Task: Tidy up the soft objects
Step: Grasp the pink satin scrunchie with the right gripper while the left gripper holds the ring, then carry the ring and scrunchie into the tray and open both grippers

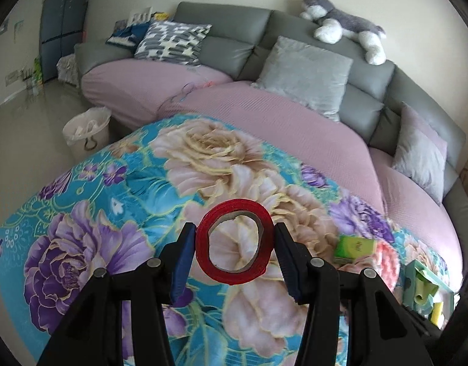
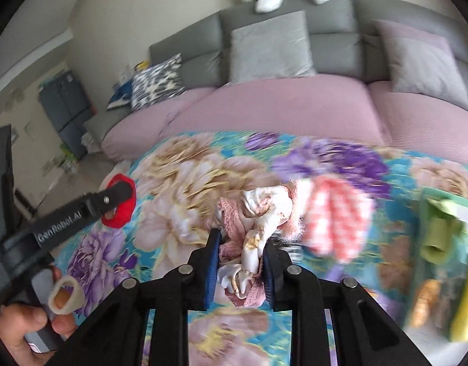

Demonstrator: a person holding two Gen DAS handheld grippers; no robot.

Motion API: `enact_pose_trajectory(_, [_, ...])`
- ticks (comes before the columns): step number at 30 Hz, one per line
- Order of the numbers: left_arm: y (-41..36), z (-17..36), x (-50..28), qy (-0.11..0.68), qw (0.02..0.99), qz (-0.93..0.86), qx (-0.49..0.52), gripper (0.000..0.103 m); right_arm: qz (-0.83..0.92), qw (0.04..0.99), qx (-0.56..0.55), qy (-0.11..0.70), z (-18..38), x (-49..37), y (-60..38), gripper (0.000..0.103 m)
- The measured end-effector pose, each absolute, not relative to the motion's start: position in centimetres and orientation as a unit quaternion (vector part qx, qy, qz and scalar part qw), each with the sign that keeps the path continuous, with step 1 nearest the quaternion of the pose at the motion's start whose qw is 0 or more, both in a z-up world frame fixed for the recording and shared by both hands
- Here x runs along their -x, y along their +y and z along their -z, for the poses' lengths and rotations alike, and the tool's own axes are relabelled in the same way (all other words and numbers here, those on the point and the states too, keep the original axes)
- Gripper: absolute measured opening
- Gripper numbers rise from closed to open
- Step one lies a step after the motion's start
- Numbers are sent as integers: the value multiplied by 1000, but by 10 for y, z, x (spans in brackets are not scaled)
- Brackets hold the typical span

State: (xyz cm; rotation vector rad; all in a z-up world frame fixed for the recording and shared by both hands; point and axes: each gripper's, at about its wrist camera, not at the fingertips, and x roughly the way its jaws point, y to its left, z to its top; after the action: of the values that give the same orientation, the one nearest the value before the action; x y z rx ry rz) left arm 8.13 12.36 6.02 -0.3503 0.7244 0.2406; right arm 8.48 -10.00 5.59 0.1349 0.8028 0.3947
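Now your left gripper (image 1: 234, 250) clamps the limp red band (image 1: 234, 242) edgewise; your right gripper (image 2: 239, 262) pinches floppy scrunchies (image 2: 255, 213) mid-bunch

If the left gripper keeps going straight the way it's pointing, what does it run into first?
Holding the red ring, the left gripper points over the floral blanket toward the sofa. Probably the blanket's far part comes first, then the pink sofa seat; depth is unclear.

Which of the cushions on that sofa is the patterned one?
The navy-and-white patterned cushion at the sofa's far left end. The other cushions, a grey cushion mid-sofa and a pale cushion at the right, are plain.
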Motion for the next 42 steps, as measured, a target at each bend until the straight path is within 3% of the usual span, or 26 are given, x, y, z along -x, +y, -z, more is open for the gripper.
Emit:
enact_pose_trajectory(13, [4, -75, -91, 355, 928, 14, 113, 53, -11, 925, -119, 361, -73, -53, -262, 26])
enact_pose_trajectory(25, [-131, -69, -88, 364, 919, 148, 40, 53, 116, 904, -161, 379, -51, -18, -384, 26])
enact_pose_trajectory(33, [-201, -46, -95, 385, 901, 200, 3, 53, 133, 898, -185, 375, -45, -7, -414, 26])
enact_pose_trajectory(42, [-230, -29, -107, 405, 887, 220, -7, 53, 134, 895, -173, 389, -37, -14, -411, 29])
